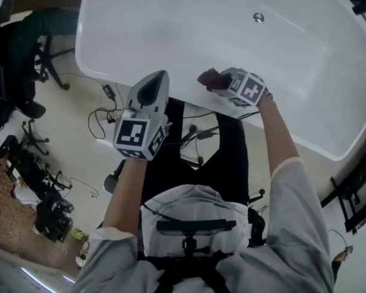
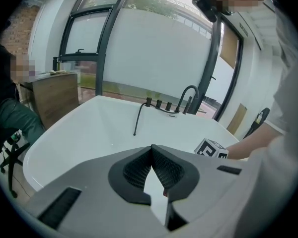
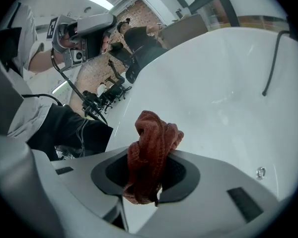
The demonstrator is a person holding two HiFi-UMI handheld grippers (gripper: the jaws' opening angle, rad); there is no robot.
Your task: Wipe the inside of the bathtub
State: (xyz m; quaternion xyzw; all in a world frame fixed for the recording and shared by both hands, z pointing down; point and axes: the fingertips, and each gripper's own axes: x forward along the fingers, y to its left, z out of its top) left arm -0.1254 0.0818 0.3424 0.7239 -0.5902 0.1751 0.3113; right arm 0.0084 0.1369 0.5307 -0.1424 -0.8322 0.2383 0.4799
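A white freestanding bathtub (image 1: 171, 35) fills the top of the head view, with a round metal drain (image 1: 258, 18) in its floor. My right gripper (image 1: 215, 80) hangs over the tub's near rim, shut on a bunched dark red cloth (image 3: 151, 152) that sticks up from between its jaws. The cloth (image 1: 208, 78) hangs just above the rim, apart from the tub's surface. My left gripper (image 1: 152, 90) is held over the near rim to the left, shut with nothing in it; its jaw tips meet in the left gripper view (image 2: 151, 148).
A black faucet (image 2: 188, 100) and a thin hand-shower hose (image 2: 138, 118) stand at the tub's far end. Office chairs (image 1: 30, 78) and cables (image 1: 107, 112) lie on the floor to the left. A dark stand (image 1: 354, 188) is at the right.
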